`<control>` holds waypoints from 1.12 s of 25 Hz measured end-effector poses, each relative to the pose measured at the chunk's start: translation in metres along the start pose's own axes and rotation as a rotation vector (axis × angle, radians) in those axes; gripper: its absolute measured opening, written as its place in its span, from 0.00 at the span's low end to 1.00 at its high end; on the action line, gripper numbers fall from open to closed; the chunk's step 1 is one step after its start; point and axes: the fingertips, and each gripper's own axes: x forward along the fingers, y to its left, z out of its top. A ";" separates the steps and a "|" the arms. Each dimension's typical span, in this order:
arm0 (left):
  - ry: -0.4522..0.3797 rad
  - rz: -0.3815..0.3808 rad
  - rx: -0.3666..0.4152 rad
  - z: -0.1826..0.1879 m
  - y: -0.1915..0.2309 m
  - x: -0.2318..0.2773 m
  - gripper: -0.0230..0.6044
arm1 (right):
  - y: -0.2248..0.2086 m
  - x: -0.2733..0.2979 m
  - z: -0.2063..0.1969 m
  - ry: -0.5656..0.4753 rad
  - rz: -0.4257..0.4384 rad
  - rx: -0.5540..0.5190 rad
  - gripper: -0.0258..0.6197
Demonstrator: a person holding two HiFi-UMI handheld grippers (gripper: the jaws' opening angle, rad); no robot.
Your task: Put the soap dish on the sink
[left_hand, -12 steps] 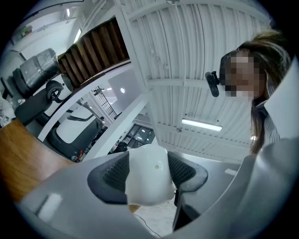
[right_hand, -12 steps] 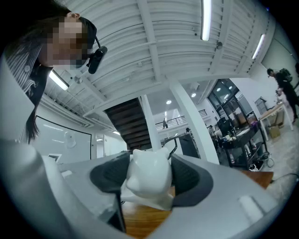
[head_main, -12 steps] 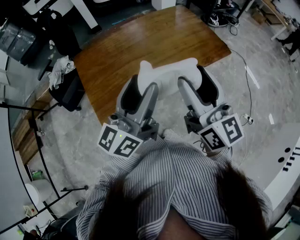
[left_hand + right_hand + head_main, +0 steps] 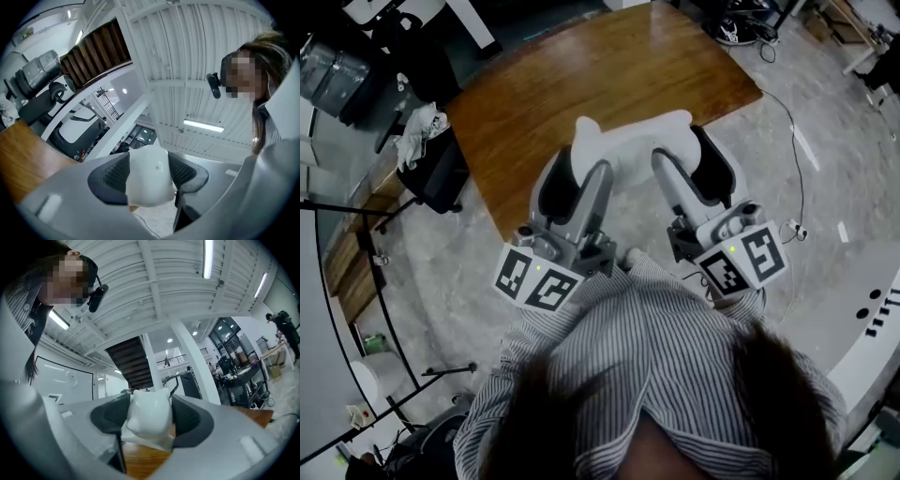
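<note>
- Head view: a brown wooden table (image 4: 581, 84) is seen on a pale marbled floor (image 4: 825, 216). The white soap dish (image 4: 628, 141) is held over the table's near edge, with the left gripper (image 4: 578, 183) and the right gripper (image 4: 694, 173) at opposite ends.
- Left gripper view: the jaws are set wide and closed on one end of the dish, which fills the gap between the dark ribbed pads (image 4: 112, 173).
- Right gripper view: wide-set jaws are likewise pressed on the other end, with the table's wood seen below.

1. The head view looks steeply down over the person (image 4: 656, 375) onto the left gripper (image 4: 579, 173), right gripper (image 4: 692, 159) and wooden table (image 4: 581, 75).
2. Each gripper view sits close behind its jaws, tilted up toward the ceiling (image 4: 187, 56).
3. All three share the soap dish (image 4: 628, 141).
</note>
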 end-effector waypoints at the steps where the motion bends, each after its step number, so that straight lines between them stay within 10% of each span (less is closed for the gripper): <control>1: 0.002 0.002 -0.006 0.000 0.000 -0.001 0.42 | 0.001 0.000 0.000 0.003 0.000 -0.002 0.47; 28: -0.030 0.008 0.029 -0.003 -0.007 0.017 0.42 | -0.016 0.004 0.010 0.000 0.054 -0.017 0.47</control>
